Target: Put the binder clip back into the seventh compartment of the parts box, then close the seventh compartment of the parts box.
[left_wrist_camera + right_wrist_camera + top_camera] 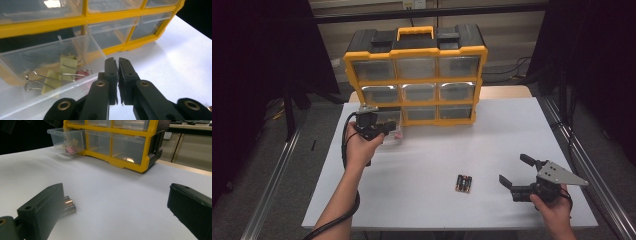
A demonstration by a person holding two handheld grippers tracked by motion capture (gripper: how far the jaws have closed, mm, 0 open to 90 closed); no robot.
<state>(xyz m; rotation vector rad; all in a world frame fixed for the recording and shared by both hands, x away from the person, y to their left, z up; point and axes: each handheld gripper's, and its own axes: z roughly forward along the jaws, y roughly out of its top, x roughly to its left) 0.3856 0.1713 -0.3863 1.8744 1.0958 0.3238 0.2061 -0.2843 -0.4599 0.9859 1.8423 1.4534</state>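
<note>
Standing at the back of the white table (492, 125) is a yellow and black case (414, 75) with clear drawers. No writing can be read on it. Its bottom left drawer (37, 72) is pulled out. Inside the drawer lie pale yellow clips (63, 68) with wire handles and a pink clip (81, 73).

The left gripper (117, 60) is just in front of the case, beside the open drawer. Its jaws are pressed almost together with nothing between them.

The batteries (463, 183) lie side by side on the table, well in front of the case. Their labels are too small to read.

The right gripper (514, 171) is in front of the case too, off to the right of the batteries. Its jaws are spread wide and hold nothing. In the right gripper view the batteries (68, 206) peek out from behind one jaw.
</note>
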